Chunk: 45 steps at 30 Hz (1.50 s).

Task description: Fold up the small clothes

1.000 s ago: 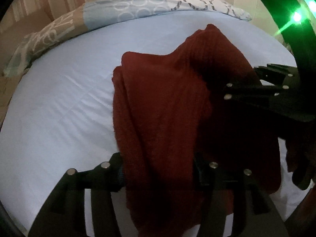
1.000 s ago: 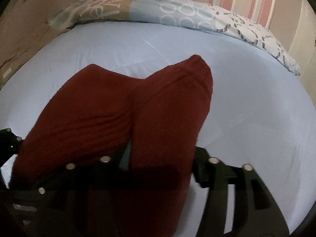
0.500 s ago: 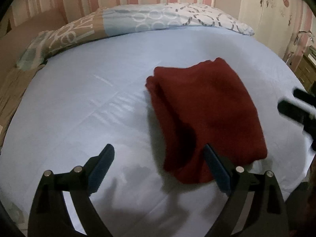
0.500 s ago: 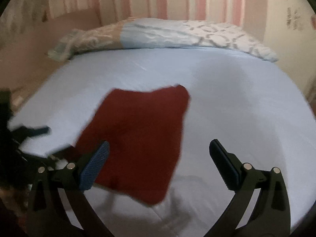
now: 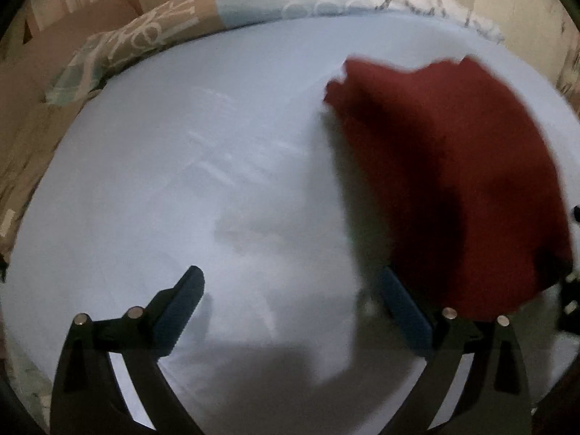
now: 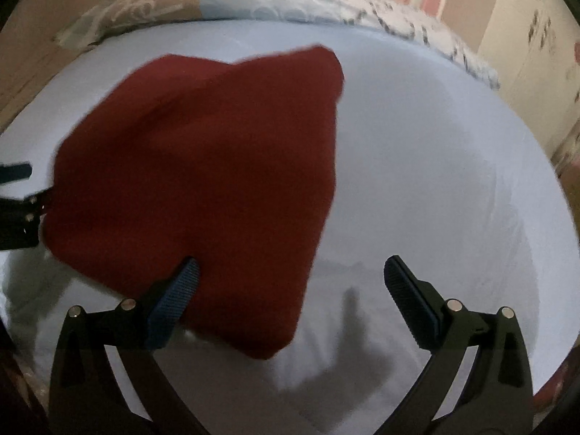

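The garment is dark red cloth, thick and matt, with a fuzzy knit look. The sheet is pale blue cloth, smooth, faintly creased. The pillow is printed cloth. Each hand-held gripper has matt black plastic fingers, ribbed blue pads and shiny metal pins

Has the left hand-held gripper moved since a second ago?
Yes. The left hand-held gripper, jaws just opened, released the red garment and shifted left of it on the bedsheet.

left gripper: black arms, silver screws | right gripper: blue ribbed pads
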Each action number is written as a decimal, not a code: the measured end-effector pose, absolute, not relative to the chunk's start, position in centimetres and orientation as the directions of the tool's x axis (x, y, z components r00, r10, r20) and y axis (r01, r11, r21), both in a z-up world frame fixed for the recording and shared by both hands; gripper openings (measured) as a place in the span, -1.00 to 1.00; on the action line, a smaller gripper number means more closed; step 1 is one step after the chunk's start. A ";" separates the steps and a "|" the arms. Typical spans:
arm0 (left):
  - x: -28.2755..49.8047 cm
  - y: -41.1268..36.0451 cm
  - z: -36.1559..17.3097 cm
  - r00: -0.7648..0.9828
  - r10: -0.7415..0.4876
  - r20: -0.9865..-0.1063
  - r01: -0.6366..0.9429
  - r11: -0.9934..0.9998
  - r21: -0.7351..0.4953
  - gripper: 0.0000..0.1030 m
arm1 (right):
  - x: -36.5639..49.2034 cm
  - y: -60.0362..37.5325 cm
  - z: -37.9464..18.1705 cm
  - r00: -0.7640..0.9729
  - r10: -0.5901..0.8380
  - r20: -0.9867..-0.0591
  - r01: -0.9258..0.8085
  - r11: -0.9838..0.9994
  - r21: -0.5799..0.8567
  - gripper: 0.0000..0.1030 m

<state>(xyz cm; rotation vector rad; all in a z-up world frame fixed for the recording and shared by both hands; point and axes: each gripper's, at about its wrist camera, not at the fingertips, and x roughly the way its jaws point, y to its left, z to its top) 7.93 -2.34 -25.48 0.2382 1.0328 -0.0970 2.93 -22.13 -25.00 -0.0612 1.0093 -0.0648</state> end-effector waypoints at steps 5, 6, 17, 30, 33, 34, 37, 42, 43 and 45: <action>7.7 -1.3 -26.9 0.483 0.017 -0.876 0.182 0.976 0.120 0.90 | 2.9 -22.5 -26.0 0.533 -0.070 -0.843 0.019 0.997 -0.071 0.94; 7.5 -1.1 -26.7 0.483 0.016 -0.876 0.181 0.976 0.117 0.90 | 2.9 -22.6 -25.8 0.527 -0.062 -0.847 0.022 0.998 -0.059 0.94; 3.3 -2.2 -15.3 0.657 -0.087 -0.749 0.206 0.976 0.067 0.96 | -0.1 -22.0 -14.5 0.623 -0.034 -0.781 0.115 0.992 0.048 0.94; -0.8 -2.8 -8.6 0.785 -0.068 -0.615 0.163 0.982 0.099 0.96 | -4.1 -22.1 -10.2 0.710 -0.167 -0.684 0.264 0.964 0.039 0.94; -0.7 -2.4 -9.1 0.774 -0.034 -0.632 0.136 0.984 0.114 0.96 | -4.6 -22.4 -10.0 0.707 -0.184 -0.683 0.282 0.959 0.034 0.94; -0.7 -2.2 -9.3 0.771 -0.022 -0.637 0.127 0.985 0.119 0.96 | -4.8 -22.5 -10.0 0.710 -0.191 -0.678 0.287 0.958 0.030 0.94; -0.8 -1.6 -9.8 0.762 -0.015 -0.647 0.107 0.989 0.103 0.96 | -4.9 -22.8 -10.2 0.713 -0.213 -0.668 0.298 0.955 0.013 0.94; -0.4 -0.9 -10.2 0.739 -0.015 -0.673 0.092 0.993 0.079 0.96 | -4.8 -23.2 -10.1 0.719 -0.203 -0.665 0.296 0.955 0.028 0.94; -0.4 -0.8 -10.2 0.738 -0.008 -0.675 0.083 0.993 0.079 0.96 | -4.8 -23.1 -10.1 0.720 -0.208 -0.662 0.295 0.955 0.020 0.94; -0.3 -0.6 -10.3 0.736 0.003 -0.677 0.068 0.995 0.079 0.96 | -4.8 -23.0 -10.2 0.719 -0.210 -0.663 0.290 0.957 0.012 0.94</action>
